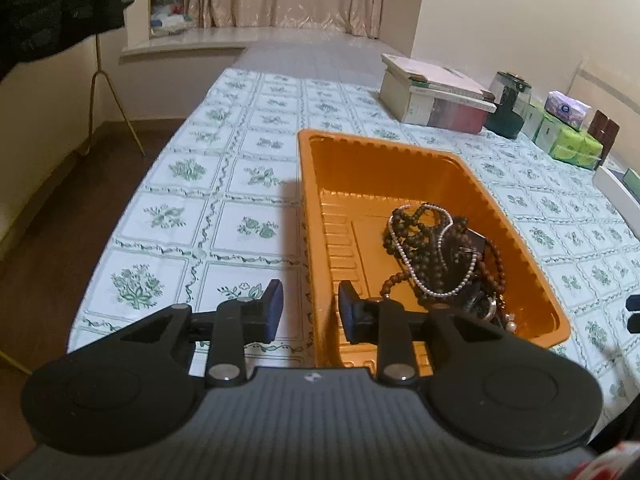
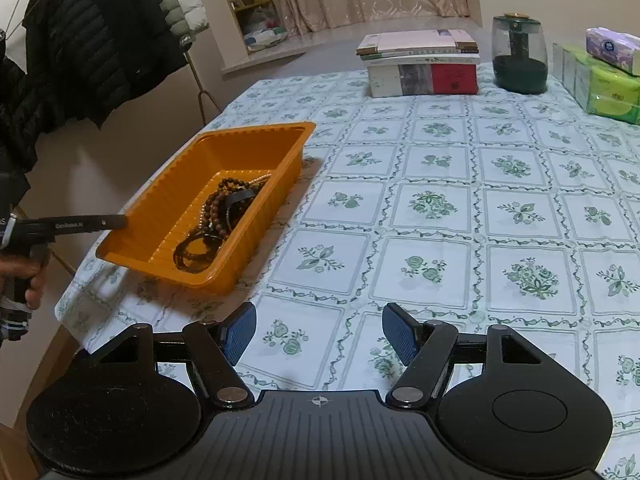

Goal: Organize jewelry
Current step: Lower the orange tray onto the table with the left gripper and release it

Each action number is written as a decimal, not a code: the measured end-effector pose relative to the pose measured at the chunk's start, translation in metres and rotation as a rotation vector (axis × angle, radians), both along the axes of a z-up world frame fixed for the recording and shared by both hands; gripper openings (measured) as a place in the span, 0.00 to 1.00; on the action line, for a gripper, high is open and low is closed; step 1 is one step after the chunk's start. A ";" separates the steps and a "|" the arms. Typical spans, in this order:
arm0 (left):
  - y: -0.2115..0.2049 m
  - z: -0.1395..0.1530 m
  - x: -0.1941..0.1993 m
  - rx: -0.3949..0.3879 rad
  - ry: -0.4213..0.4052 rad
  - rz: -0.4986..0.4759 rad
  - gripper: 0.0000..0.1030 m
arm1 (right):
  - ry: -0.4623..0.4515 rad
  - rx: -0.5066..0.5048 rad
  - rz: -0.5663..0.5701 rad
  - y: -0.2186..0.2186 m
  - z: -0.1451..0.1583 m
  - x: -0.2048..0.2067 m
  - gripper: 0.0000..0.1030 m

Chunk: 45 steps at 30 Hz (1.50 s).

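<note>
Left wrist view: the left gripper (image 1: 310, 312) straddled the near-left rim of the orange ribbed plastic tray (image 1: 404, 148), jaws slightly parted, pads apparently clear of it.
Probable reason: a grip on the rim being let go or taken up, apparently to position the tray.
Jewelry: tangled dark bead strings and a pearl strand (image 1: 436, 252) lay heaped at the tray's near end.
Right gripper (image 2: 318, 334): wide open, empty, hovering over the floral tabletop (image 2: 440, 200), well apart from the tray.
</note>
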<state>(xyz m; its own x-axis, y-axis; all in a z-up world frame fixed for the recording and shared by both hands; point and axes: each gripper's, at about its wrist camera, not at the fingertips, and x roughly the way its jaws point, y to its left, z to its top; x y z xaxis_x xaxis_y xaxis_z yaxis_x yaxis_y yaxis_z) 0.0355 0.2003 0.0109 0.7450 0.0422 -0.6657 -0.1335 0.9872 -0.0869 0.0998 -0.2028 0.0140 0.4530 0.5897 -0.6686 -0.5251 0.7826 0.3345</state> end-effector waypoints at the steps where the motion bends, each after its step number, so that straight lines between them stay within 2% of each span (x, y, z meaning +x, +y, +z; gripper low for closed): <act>1: -0.003 0.003 -0.002 0.004 -0.005 -0.003 0.28 | 0.000 0.000 0.000 0.001 0.000 -0.001 0.68; 6: -0.024 0.020 -0.016 0.013 -0.048 0.006 0.47 | -0.013 -0.022 -0.011 0.007 0.000 -0.003 0.68; 8: -0.036 0.025 -0.022 0.016 -0.060 0.007 0.68 | -0.027 -0.041 -0.020 0.009 0.001 -0.005 0.68; 11: -0.057 0.027 -0.031 0.014 -0.052 -0.002 0.88 | -0.037 -0.080 -0.035 0.013 0.003 -0.008 0.68; 16: -0.094 0.021 -0.038 0.033 -0.002 -0.019 0.99 | -0.038 -0.131 -0.047 0.019 0.002 -0.016 0.68; 21: -0.125 0.014 -0.048 0.040 0.026 -0.038 0.99 | -0.021 -0.140 -0.087 0.015 0.002 -0.023 0.74; 26: -0.154 0.009 -0.051 0.062 0.062 -0.030 1.00 | -0.015 -0.157 -0.103 0.012 0.002 -0.034 0.75; 29: -0.164 0.007 -0.051 0.031 0.083 -0.011 1.00 | -0.001 -0.152 -0.108 0.008 0.001 -0.039 0.75; 32: -0.178 0.006 -0.052 0.045 0.092 -0.008 1.00 | 0.000 -0.156 -0.121 0.003 0.002 -0.045 0.75; 39: -0.198 0.003 -0.054 0.098 0.110 -0.009 1.00 | 0.014 -0.161 -0.154 -0.008 0.000 -0.054 0.76; 45: -0.203 -0.003 -0.053 0.068 0.136 -0.009 1.00 | 0.012 -0.166 -0.167 -0.009 0.001 -0.056 0.76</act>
<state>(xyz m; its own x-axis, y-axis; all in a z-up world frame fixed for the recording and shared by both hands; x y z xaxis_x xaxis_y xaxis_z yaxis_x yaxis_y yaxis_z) -0.0180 -0.0030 0.0082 0.6483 0.0845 -0.7566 -0.1306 0.9914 -0.0011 0.0442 -0.2121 0.0154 0.5263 0.3891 -0.7560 -0.3807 0.9029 0.1997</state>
